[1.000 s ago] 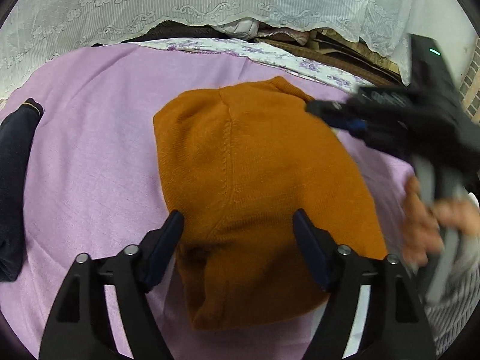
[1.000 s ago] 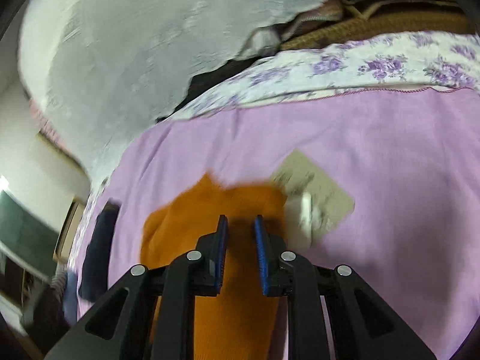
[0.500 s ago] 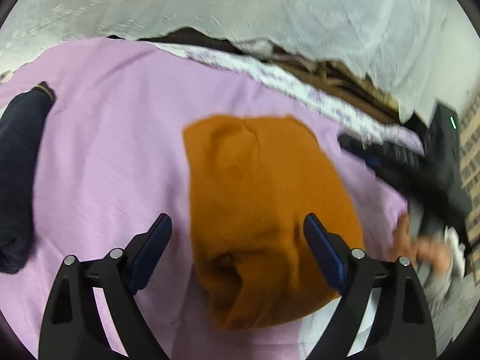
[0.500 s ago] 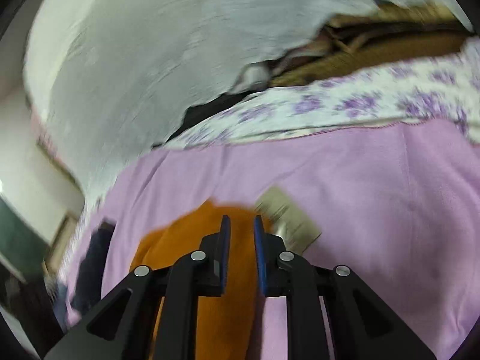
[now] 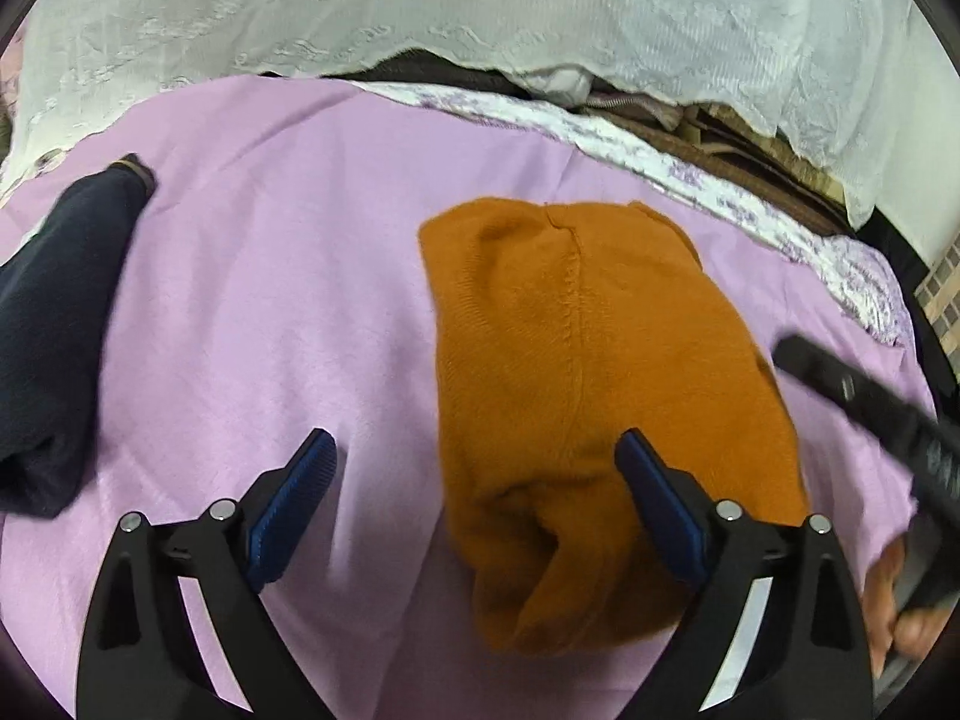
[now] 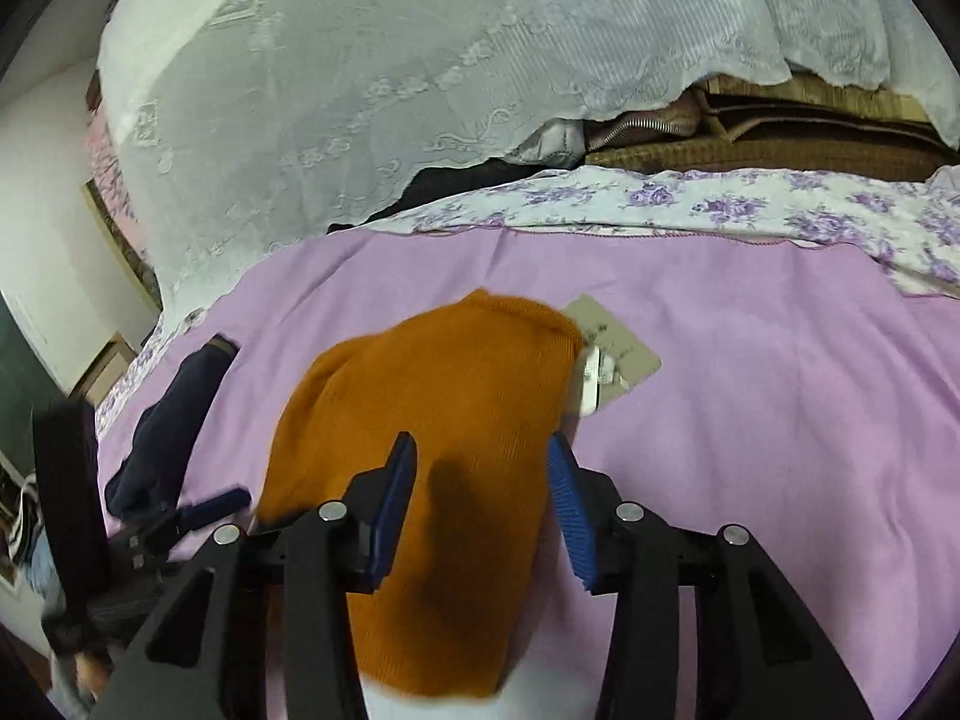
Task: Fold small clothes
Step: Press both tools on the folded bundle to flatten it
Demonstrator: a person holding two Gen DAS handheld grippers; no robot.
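Nearest the left wrist camera, the left gripper point(image 5: 474, 480) stands with jaws wide apart and nothing between them; its right finger overlaps the near left part of the orange knit garment point(image 5: 600, 408), its left finger hangs over bare purple sheet point(image 5: 270, 276). In the right wrist view the right gripper point(image 6: 483, 480) also has its jaws apart, straddling the garment's near right portion without clamping it.

The garment lies roughly flat at mid-bed, a bunched fold at its near end. A card tag point(image 6: 618, 354) pokes out at its far right corner. A dark navy garment point(image 5: 54, 330) lies well apart to the left. Beyond are a floral sheet edge point(image 6: 750, 204) and white lace fabric point(image 5: 420, 18).

Judgement: the step in hand is taking hold for a fold. It would be done well by seating each jaw over a single edge at matching corners, clear of the bunched end, and tucking the tag inside.

Against the earlier frames: the right jaws, nearly together a second ago, have opened. The left gripper has shifted leftward, so the garment now sits right of its centre line.
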